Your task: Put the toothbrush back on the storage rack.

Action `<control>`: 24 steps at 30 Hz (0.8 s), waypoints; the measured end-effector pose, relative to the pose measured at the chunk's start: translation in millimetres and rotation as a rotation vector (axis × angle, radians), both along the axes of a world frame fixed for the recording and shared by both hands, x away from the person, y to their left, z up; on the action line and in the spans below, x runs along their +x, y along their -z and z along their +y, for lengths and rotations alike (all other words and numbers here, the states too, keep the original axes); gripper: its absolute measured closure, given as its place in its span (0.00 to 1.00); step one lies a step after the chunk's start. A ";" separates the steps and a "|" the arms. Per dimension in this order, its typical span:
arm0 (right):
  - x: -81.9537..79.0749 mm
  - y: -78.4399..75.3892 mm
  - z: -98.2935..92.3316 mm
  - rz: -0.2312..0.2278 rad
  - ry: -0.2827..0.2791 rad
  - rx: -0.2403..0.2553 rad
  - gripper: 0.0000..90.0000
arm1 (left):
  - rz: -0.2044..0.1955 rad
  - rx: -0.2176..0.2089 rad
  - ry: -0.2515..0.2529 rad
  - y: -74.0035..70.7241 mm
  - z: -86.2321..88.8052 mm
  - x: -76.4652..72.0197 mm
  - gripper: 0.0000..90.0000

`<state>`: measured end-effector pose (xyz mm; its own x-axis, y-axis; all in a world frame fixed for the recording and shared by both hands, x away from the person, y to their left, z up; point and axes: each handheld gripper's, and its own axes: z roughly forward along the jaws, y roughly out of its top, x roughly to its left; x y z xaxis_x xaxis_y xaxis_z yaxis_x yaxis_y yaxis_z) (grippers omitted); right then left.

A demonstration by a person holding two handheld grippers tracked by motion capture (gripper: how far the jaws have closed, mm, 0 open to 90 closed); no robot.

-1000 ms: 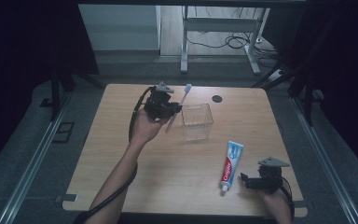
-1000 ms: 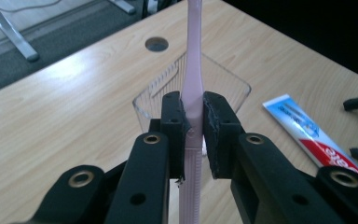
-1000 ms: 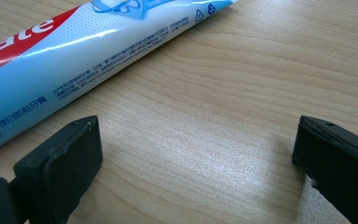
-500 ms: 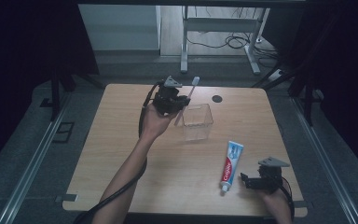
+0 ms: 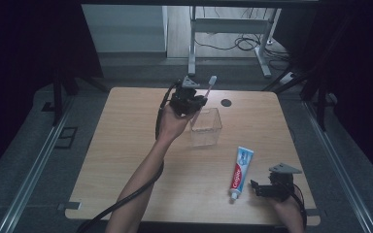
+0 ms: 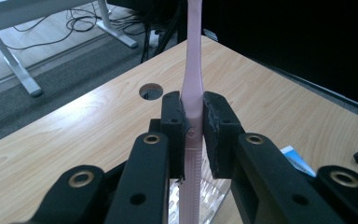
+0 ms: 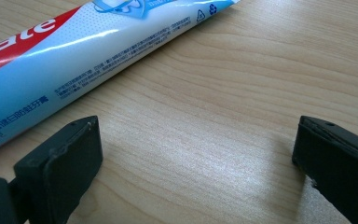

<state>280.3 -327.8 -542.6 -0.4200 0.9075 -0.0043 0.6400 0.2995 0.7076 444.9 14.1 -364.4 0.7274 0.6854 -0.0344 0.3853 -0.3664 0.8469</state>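
On wood table (image 5: 126, 160), grey floor round: left gripper (image 5: 196, 101) clamps toothbrush (image 5: 209, 86); right gripper (image 5: 255, 187) wide, empty.

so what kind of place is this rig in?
Probably a lab or recording bay, not a home: a bare wooden table boxed in by black curtains, a metal desk frame and loose cables on the floor behind.

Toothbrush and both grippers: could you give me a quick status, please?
Left gripper shut on pink toothbrush, held above clear box. Right gripper open, by toothpaste tube. Nothing between brush and box.
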 end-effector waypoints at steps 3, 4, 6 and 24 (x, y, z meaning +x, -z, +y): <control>-0.1 0.0 0.2 0.002 -0.001 0.001 0.01 | 0.000 -0.004 -0.005 8.6 -8.0 4.8 0.88; -0.1 0.0 0.1 0.001 -0.002 0.001 0.01 | -0.001 -0.002 -0.007 11.0 -9.8 5.7 0.88; -0.1 0.0 0.2 0.001 -0.002 0.001 0.01 | -0.002 -0.002 -0.008 13.6 -11.5 6.9 0.88; -0.2 -0.1 0.3 0.003 -0.010 0.001 0.01 | 0.029 0.036 -0.026 48.4 -28.4 17.1 0.88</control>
